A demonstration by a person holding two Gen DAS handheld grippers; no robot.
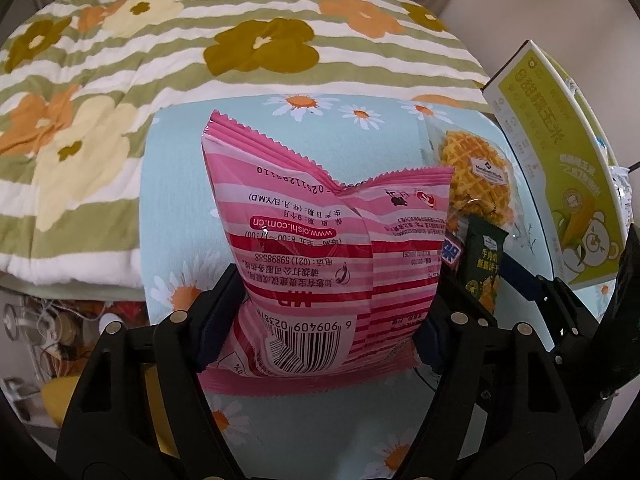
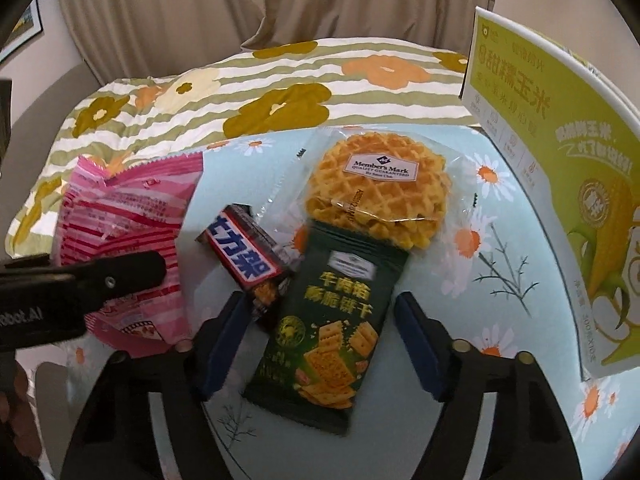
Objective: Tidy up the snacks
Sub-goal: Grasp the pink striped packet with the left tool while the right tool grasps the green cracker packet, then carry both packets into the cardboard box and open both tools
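On the daisy-print cloth (image 2: pixel 520 216), the left claw (image 1: pixel 332 312) pinches a pink snack bag (image 1: pixel 312 248); the right claw (image 2: pixel 320 340) straddles a green cracker packet (image 2: pixel 332 320) untouched, risking snagging the overlapping chocolate bar (image 2: pixel 248 256).

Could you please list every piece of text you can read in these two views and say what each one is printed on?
"www.oishi.com.cn", "(021) 59898588", barcode digits "6 909409 0238…": pink snack bag, upside down.
"Member's Mark", "QUALITY GUARANTEED": label on waffle pack.
"士力架": chocolate bar.
"牛肉粒", "酥脆饼干": dark green cracker pack.
"甜糯玉米": green corn box.
Smaller print on all packs: too small or blurred.
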